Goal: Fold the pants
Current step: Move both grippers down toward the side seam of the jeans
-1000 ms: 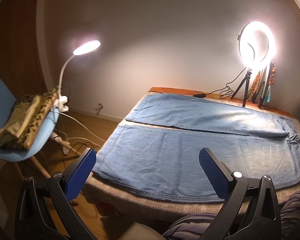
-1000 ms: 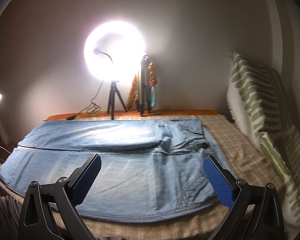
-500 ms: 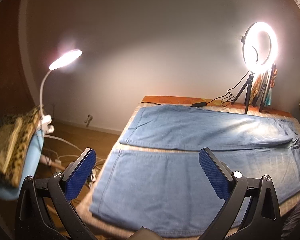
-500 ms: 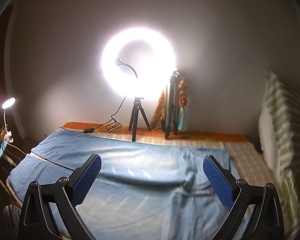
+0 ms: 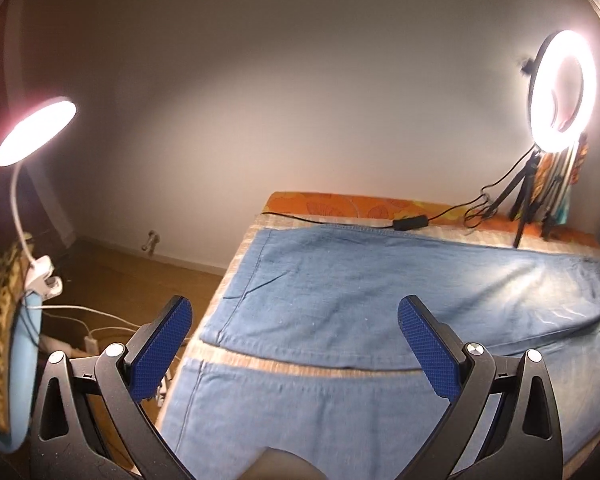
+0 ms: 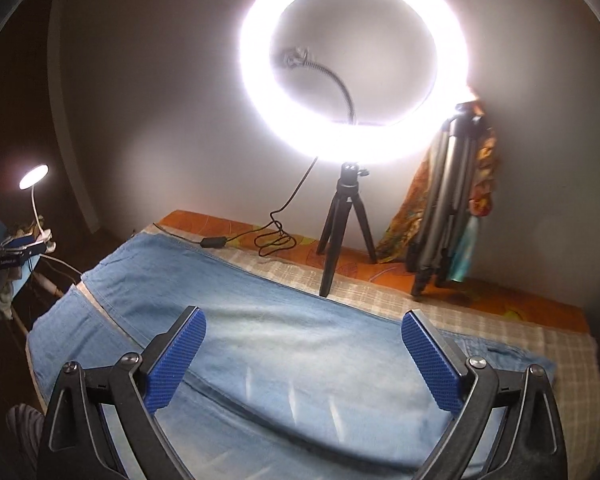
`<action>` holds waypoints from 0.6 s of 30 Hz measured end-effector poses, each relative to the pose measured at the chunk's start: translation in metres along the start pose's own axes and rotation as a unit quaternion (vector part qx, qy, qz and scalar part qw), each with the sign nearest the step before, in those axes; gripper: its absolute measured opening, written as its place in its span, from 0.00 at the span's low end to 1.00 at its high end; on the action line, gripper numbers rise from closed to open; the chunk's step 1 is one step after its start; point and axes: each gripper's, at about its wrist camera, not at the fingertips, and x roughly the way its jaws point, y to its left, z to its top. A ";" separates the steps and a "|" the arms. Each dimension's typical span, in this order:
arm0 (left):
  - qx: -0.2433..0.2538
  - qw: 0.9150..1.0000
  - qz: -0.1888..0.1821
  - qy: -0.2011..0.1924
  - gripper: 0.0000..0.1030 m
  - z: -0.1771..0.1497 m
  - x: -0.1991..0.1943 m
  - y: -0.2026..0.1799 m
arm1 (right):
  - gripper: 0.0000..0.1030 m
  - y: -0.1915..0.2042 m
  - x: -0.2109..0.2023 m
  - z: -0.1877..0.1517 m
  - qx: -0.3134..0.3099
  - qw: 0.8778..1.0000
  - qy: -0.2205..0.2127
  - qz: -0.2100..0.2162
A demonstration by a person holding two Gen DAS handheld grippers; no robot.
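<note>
Blue denim pants [image 5: 380, 292] lie flat on a bed, both legs spread side by side with a strip of bedcover between them; they also show in the right wrist view [image 6: 284, 344]. My left gripper [image 5: 296, 344] is open and empty, hovering over the leg ends near the hems. My right gripper [image 6: 304, 354] is open and empty, above the far leg toward the waist end. Neither touches the cloth.
A lit ring light on a small tripod [image 6: 352, 80] and a folded tripod [image 6: 444, 208] stand at the bed's far edge, with a cable and switch [image 5: 410, 223]. A clip lamp [image 5: 36, 130] sits on a blue chair [image 5: 24, 368] at the left. The floor lies beyond the bed's left edge.
Both grippers have moved forward over the pants, toward the wall. The ring light and leg hems appear much closer. Both stay open.
</note>
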 end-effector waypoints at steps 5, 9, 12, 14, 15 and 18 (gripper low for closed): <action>0.021 0.999 -0.019 0.021 0.99 0.008 0.039 -0.019 | 0.96 -0.016 0.059 0.003 -0.022 0.999 0.028 0.030; 0.023 0.998 -0.036 0.047 0.98 0.009 0.073 -0.030 | 0.87 -0.027 0.107 0.004 -0.047 0.995 0.067 0.048; 0.042 0.996 -0.036 0.064 0.98 0.005 0.096 -0.040 | 0.82 -0.038 0.147 0.001 -0.056 0.991 0.108 0.062; 0.048 0.995 -0.037 0.075 0.98 0.002 0.110 -0.045 | 0.81 -0.048 0.174 -0.003 -0.061 0.988 0.130 0.063; 0.049 0.995 -0.039 0.078 0.98 0.001 0.115 -0.046 | 0.80 -0.052 0.184 -0.005 -0.065 0.986 0.138 0.063; 0.050 0.994 -0.046 0.089 0.97 -0.003 0.131 -0.050 | 0.78 -0.059 0.214 -0.013 -0.075 0.981 0.164 0.072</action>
